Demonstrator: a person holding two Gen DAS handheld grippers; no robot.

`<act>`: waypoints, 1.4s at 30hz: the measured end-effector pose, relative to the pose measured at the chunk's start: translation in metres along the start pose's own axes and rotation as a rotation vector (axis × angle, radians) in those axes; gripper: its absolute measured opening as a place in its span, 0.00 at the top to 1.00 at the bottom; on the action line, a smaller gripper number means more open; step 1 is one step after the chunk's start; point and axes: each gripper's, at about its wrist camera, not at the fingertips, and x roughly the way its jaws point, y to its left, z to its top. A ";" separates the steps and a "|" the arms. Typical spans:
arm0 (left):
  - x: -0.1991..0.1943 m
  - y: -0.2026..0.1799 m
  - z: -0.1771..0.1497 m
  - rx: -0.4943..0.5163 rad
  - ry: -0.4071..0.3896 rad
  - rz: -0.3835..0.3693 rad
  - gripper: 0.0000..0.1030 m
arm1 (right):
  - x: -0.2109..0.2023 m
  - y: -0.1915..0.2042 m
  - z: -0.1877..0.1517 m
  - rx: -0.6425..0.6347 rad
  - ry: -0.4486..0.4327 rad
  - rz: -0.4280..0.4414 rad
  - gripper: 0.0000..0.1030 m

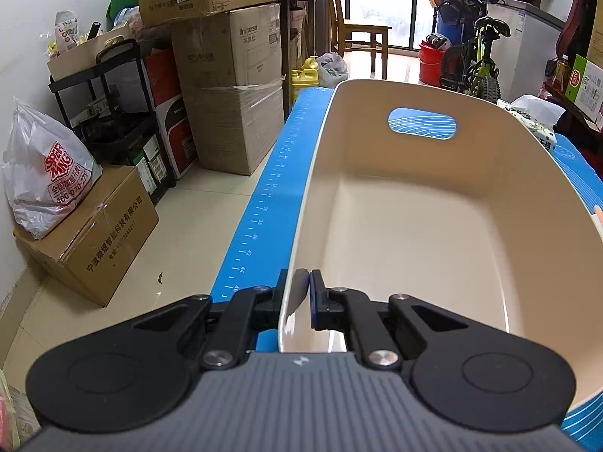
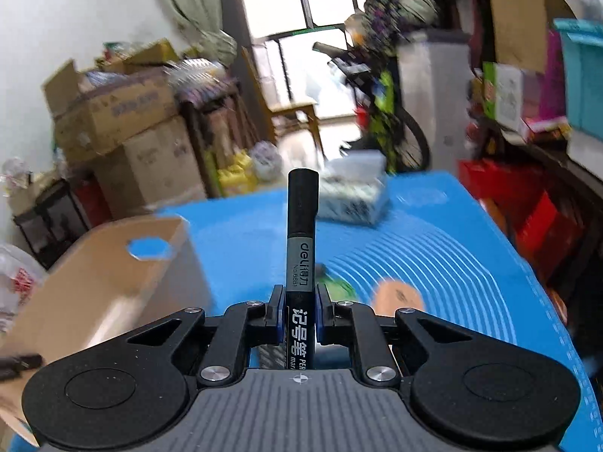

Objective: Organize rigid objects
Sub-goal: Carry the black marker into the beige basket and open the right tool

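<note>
Left tongs: clamped on the near rim of the bin, one finger outside the wall, one inside.
Bin: beige, oblong, nothing in it; sits on the blue mat at the bench's left edge; an oval handle hole in the far wall.
Right tongs: gripping a black marker, which points forward along the fingers, above the mat.
Marker: grey label band, white lettering; off the bench, right of the bin in the right wrist view.
Tissue pack: at the mat's far end, blurred.
Elsewhere on the mat: a tan thing and a green one, too blurred to name.
</note>
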 end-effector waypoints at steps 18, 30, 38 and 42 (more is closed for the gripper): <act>0.000 -0.002 -0.001 0.004 -0.003 -0.009 0.91 | 0.028 0.149 0.029 -0.200 0.059 0.226 0.77; 0.000 -0.002 -0.001 0.006 -0.004 -0.007 0.91 | 0.081 0.179 -0.010 -0.360 0.377 0.166 0.77; -0.001 0.001 0.000 0.005 -0.002 -0.007 0.91 | 0.086 0.190 -0.019 -0.438 0.422 0.151 0.70; -0.001 0.000 0.000 0.005 -0.002 -0.008 0.91 | 0.077 0.186 -0.013 -0.416 0.375 0.182 0.53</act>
